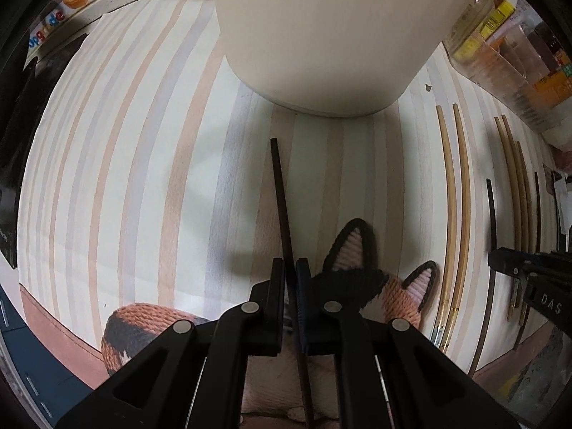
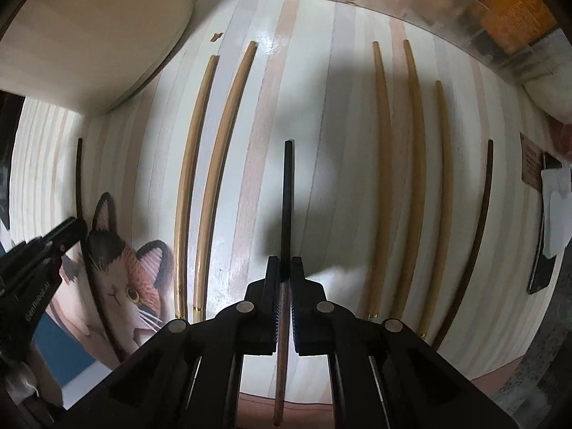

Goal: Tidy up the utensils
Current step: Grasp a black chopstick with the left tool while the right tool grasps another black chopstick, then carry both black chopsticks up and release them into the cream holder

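Note:
My left gripper is shut on a dark brown chopstick that points toward a big cream container. My right gripper is shut on a black-tipped chopstick held above the striped mat. Two tan chopsticks lie left of it, three tan chopsticks right of it, and a dark chopstick farther right. The left gripper shows at the left edge of the right wrist view, the right gripper at the right edge of the left wrist view.
A knitted cat-face coaster lies under the left gripper, also in the right wrist view. A clear plastic organizer with packets stands at the back right. A dark phone-like object lies at the far right.

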### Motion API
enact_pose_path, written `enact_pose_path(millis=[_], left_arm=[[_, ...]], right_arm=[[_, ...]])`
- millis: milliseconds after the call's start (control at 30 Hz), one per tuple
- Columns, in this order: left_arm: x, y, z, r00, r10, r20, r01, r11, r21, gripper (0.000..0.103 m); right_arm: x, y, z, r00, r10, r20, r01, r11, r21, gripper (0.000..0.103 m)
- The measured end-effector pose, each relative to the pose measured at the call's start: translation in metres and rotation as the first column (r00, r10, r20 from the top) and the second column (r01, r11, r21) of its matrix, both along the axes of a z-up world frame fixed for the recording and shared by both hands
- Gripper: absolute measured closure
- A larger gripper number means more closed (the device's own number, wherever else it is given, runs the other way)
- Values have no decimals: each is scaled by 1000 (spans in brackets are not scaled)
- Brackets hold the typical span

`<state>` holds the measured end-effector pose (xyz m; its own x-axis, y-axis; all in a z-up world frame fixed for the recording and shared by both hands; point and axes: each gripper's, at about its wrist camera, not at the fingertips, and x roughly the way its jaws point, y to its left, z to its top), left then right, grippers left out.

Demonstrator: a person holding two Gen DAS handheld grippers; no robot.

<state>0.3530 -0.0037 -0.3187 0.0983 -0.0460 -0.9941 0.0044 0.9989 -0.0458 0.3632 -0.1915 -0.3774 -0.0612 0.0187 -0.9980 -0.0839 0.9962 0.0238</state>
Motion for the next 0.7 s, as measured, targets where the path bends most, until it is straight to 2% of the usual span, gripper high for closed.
enact_pose_path(millis=[200, 400, 533, 700], left_arm=[[0, 5, -2, 1000, -5, 2, 5, 1000, 18, 98], [-1, -2, -3, 1000, -18, 7, 18, 999, 34, 98], [-1, -7, -3, 1000, -5, 15, 4, 999, 35, 100], [-8, -5, 12, 999, -6, 52, 4, 1000, 26, 100]], right_arm=[[12, 3, -2, 998, 15, -53, -16, 1000, -19, 97], [25, 10, -5, 997, 36, -71, -39, 998, -41, 97], [19, 17, -2, 999, 28, -37, -30, 998, -47, 97], [6, 8, 10, 999, -20, 36, 19, 999, 28, 98]])
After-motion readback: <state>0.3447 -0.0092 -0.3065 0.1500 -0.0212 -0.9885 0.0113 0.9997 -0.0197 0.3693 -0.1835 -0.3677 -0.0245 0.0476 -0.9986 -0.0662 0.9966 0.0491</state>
